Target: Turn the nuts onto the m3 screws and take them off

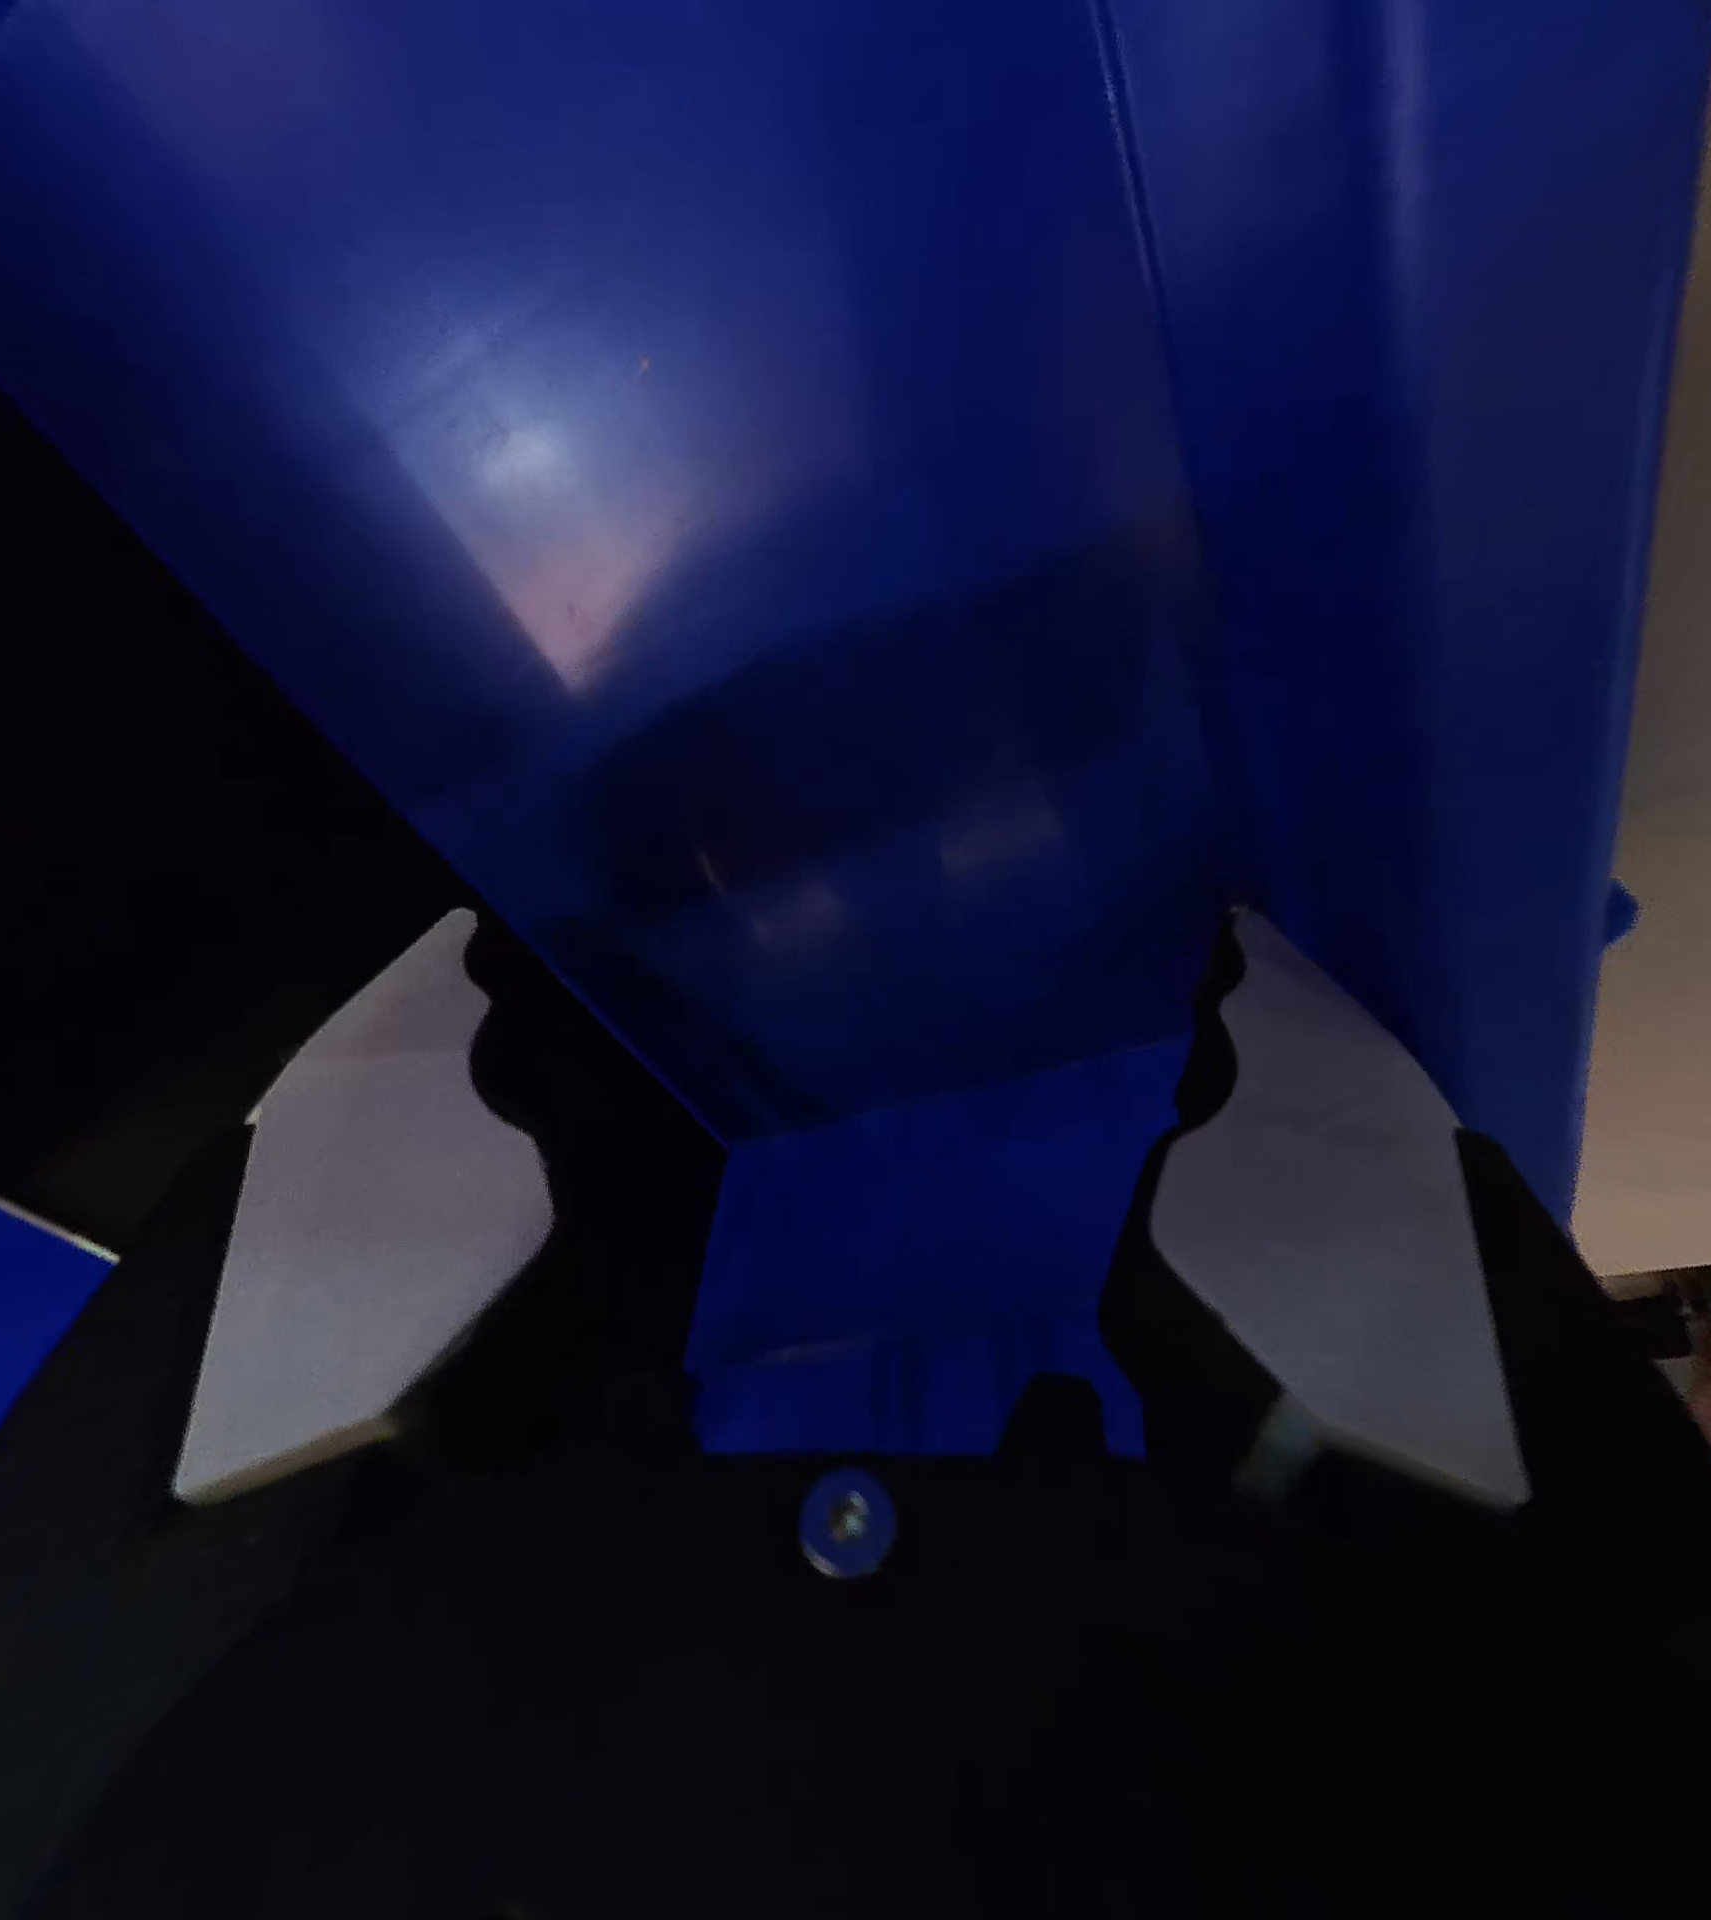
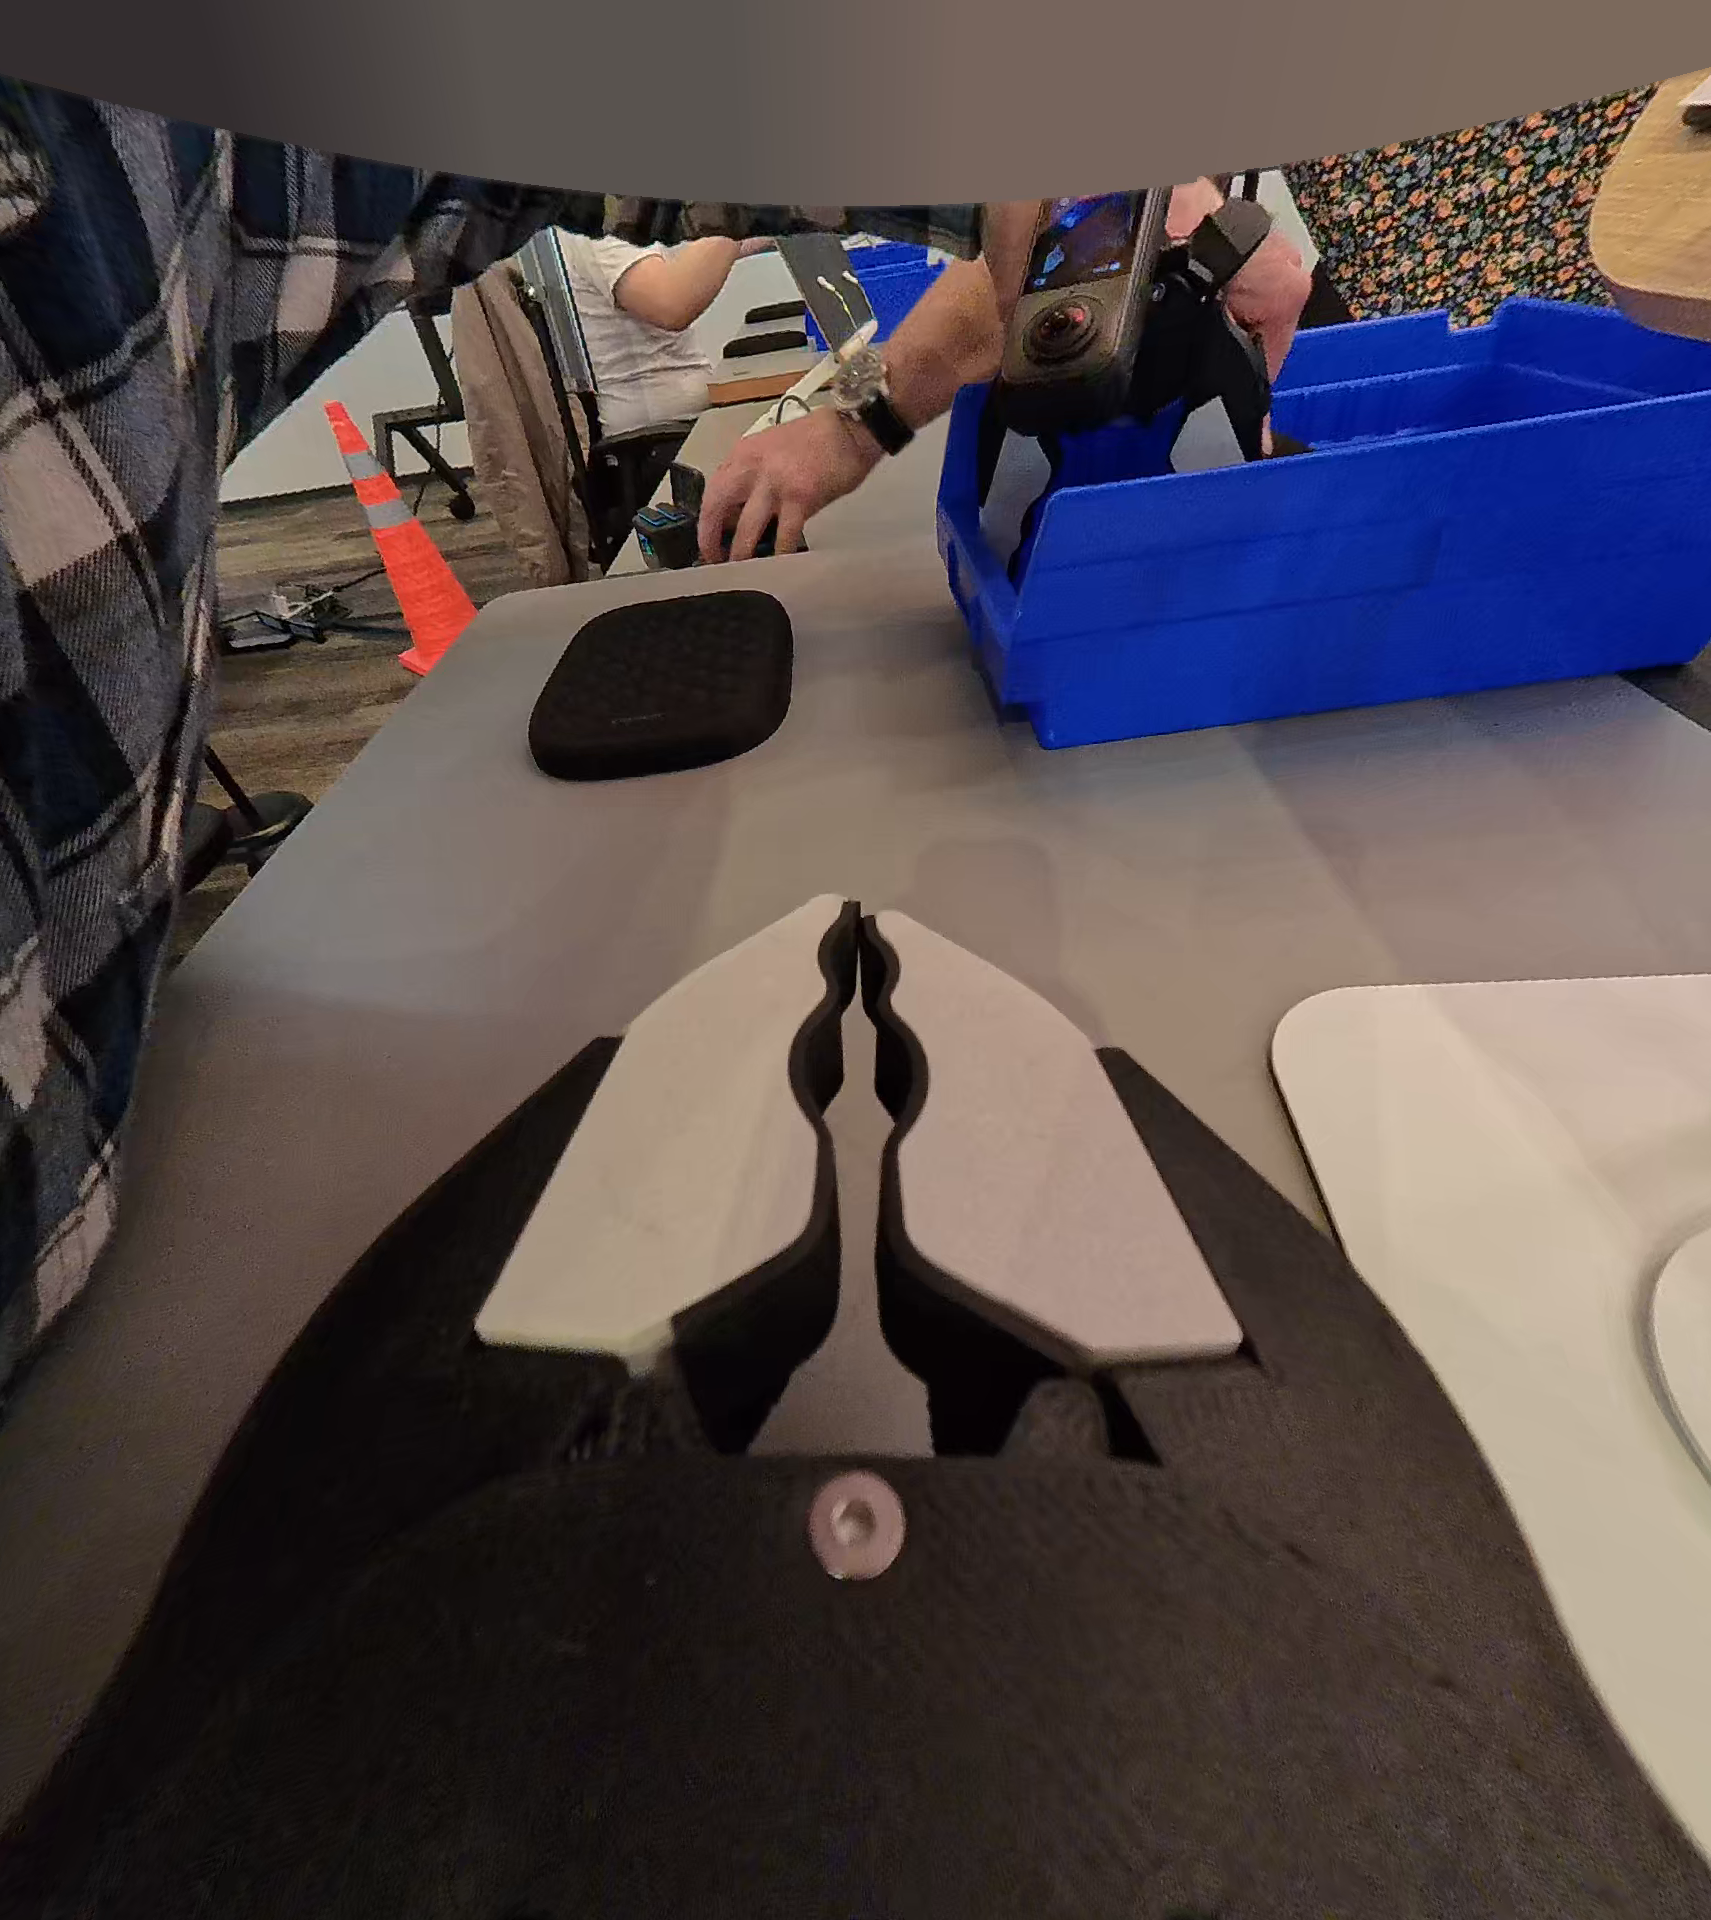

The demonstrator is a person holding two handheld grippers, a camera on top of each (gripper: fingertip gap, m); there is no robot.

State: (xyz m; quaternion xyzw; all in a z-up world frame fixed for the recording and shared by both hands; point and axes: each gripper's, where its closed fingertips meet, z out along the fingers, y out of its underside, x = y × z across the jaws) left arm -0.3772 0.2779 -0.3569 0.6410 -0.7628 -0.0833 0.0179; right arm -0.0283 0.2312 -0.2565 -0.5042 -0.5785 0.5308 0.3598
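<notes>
In the left wrist view a blue plastic bin (image 1: 726, 416) fills the frame very close up. My left gripper (image 1: 851, 914) is wide open. A corner of the bin's wall stands between the fingers, and the left finger (image 1: 394, 1039) is clear of it. The right wrist view shows this gripper (image 2: 1121, 447) reaching over the left end of the same bin (image 2: 1350, 582), one finger inside and one outside. My right gripper (image 2: 859, 909) is shut with nothing between its pads. It hovers over the grey table (image 2: 1038, 831), well short of the bin.
A black padded case (image 2: 664, 681) lies on the table left of the bin. A white board (image 2: 1516, 1195) lies at the right. A person in a plaid shirt (image 2: 20, 623) stands at the left table edge. Another person's hand (image 2: 789, 488) rests beyond. An orange cone (image 2: 404, 540) stands on the floor. The left gripper's tips are roughly 35 centimeters from the right gripper's.
</notes>
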